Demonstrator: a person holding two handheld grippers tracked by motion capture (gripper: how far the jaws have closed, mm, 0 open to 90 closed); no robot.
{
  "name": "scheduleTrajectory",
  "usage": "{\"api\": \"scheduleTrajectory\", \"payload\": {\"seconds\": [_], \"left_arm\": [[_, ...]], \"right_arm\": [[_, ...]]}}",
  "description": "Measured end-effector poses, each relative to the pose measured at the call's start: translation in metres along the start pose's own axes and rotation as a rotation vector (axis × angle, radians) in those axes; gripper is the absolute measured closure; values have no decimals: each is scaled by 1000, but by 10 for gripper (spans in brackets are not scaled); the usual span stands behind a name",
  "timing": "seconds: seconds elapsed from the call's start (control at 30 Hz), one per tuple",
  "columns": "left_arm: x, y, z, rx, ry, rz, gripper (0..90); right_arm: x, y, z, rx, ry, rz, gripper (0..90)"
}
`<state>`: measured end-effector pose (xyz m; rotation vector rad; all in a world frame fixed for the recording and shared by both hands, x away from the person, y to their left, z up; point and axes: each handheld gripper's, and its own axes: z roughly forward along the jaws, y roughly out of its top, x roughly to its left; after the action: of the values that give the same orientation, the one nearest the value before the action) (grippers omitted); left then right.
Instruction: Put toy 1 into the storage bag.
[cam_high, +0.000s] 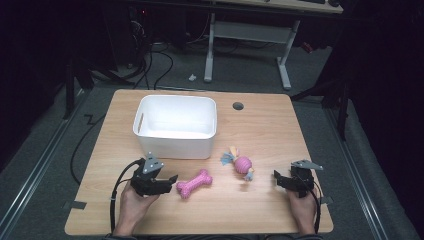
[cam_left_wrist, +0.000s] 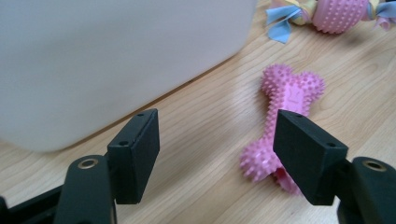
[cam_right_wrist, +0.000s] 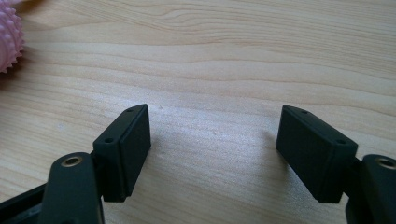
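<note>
A pink spiky bone toy (cam_high: 194, 183) (cam_left_wrist: 287, 98) lies on the wooden table (cam_high: 260, 130), in front of the white bin. My left gripper (cam_high: 170, 181) (cam_left_wrist: 217, 130) hovers just left of the bone with its jaws open; nothing sits between the pads, and one end of the bone is hidden behind the right-hand jaw in the left gripper view. A pink spiky ball on a knotted rope (cam_high: 242, 165) (cam_left_wrist: 336, 14) lies further right. My right gripper (cam_high: 276, 176) (cam_right_wrist: 215, 121) rests open near the table's right front, over bare wood, with the ball's edge (cam_right_wrist: 9, 39) at the far left.
The white plastic bin (cam_high: 176, 125) (cam_left_wrist: 107, 56) stands at the table's back left, close beyond my left gripper. A round cable hole (cam_high: 238, 106) sits behind it to the right. Dark floor, cables and a desk frame (cam_high: 247, 47) lie beyond the table.
</note>
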<state>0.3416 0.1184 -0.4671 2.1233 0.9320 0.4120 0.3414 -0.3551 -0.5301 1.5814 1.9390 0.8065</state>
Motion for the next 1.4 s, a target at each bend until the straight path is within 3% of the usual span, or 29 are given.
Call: {"api": "scheduleTrajectory", "payload": {"seconds": [0.23,0.43,0.53,0.9,1.13,1.4], "left_arm": [[-13,10,13,22,-28,42,315],[-29,20,32,88,-64,118,335],[-33,22,40,111,-85,137,352],[-41,27,59,157,-111,148,386],[-44,28,76,218,-117,160,422],[-44,28,79,227,-145,153,475]], "right_arm": [[0,0,0,0,0,0,261],[0,0,0,0,0,0,261],[0,0,0,0,0,0,260],[0,0,0,0,0,0,260],[0,0,0,0,1,0,260],[0,0,0,0,0,0,260]]}}
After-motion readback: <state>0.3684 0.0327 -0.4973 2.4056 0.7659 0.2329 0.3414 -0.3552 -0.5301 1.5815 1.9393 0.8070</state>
